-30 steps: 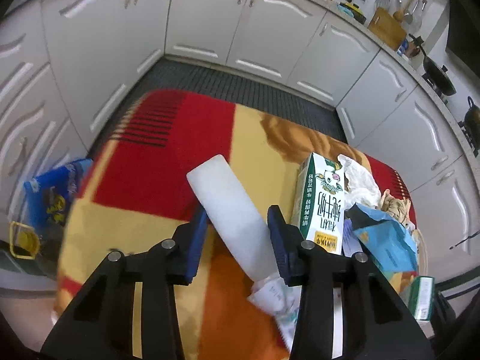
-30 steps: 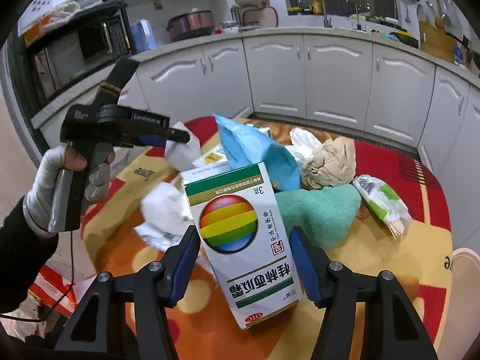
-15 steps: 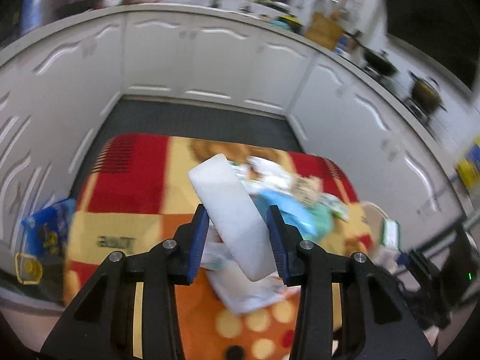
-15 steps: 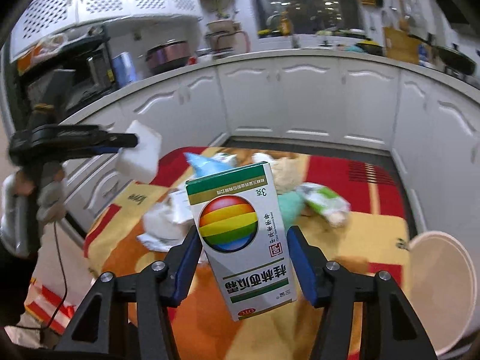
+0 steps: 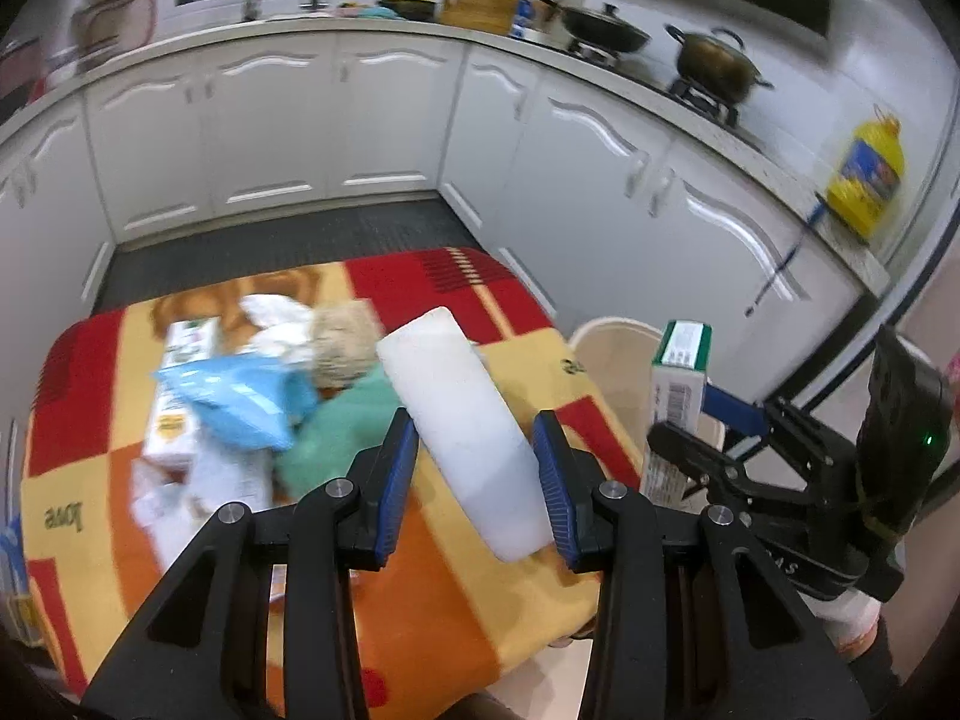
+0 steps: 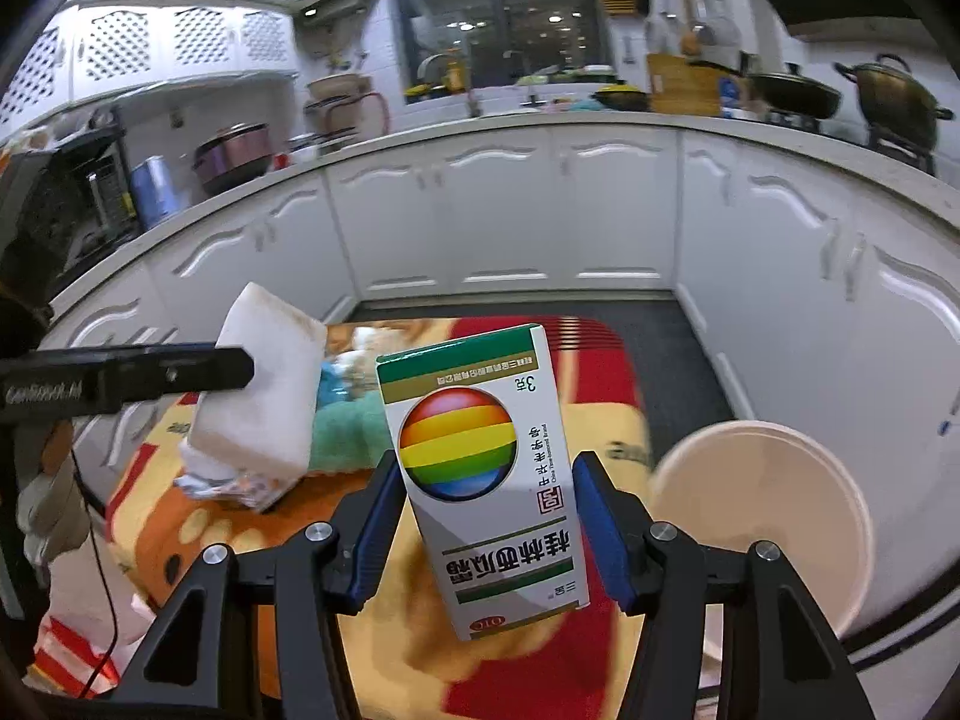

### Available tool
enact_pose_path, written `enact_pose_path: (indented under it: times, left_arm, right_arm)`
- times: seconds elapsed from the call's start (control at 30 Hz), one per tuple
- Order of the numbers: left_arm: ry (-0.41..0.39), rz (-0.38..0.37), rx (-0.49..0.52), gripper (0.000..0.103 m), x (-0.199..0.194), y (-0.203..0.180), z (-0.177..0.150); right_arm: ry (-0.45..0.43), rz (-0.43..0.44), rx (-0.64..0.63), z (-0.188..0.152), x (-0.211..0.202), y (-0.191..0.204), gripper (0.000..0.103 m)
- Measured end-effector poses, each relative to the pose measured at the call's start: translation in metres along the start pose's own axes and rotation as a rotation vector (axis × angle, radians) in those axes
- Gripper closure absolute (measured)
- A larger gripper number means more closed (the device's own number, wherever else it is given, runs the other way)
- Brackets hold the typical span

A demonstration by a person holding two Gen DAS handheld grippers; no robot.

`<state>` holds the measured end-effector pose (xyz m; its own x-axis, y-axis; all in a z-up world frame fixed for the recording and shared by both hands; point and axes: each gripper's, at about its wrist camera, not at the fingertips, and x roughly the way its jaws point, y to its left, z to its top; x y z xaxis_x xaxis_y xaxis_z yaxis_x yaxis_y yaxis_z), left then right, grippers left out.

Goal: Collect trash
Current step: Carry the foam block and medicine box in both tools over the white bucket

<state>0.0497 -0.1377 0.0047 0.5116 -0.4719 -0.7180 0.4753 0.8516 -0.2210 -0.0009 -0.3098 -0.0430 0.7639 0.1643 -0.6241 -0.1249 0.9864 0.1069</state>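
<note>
My left gripper (image 5: 475,468) is shut on a white foam block (image 5: 462,426) and holds it above the table's right part; the block also shows in the right wrist view (image 6: 258,408). My right gripper (image 6: 487,516) is shut on a white and green medicine box with a rainbow ball (image 6: 486,474), held in the air near a cream round bin (image 6: 762,516). In the left wrist view the box (image 5: 675,396) and right gripper hang beside the bin (image 5: 612,342). More trash lies on the table: a blue bag (image 5: 234,396), a green cloth (image 5: 342,426), crumpled paper (image 5: 345,342).
The table carries a red, yellow and orange cloth (image 5: 432,594). White kitchen cabinets (image 5: 270,138) run around it, with pots and a yellow bottle (image 5: 864,174) on the counter. Dark floor mat (image 5: 282,240) lies behind the table.
Both grippers have swung to the right with their loads. The cream bin has come into view close to both, and the right gripper's box now hangs beside it.
</note>
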Motion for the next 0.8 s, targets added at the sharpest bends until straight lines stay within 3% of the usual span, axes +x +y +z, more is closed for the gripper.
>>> enact_pose_path:
  times: [0.33, 0.8]
  left_arm:
    - [0.045, -0.011, 0.086, 0.066, 0.052, -0.058, 0.01]
    - [0.117, -0.046, 0.152, 0.066, 0.121, -0.123, 0.023]
  right_arm:
    - [0.02, -0.134, 0.106, -0.014, -0.011, -0.072, 0.048]
    - [0.07, -0.232, 0.233, -0.038, -0.003, -0.139, 0.048]
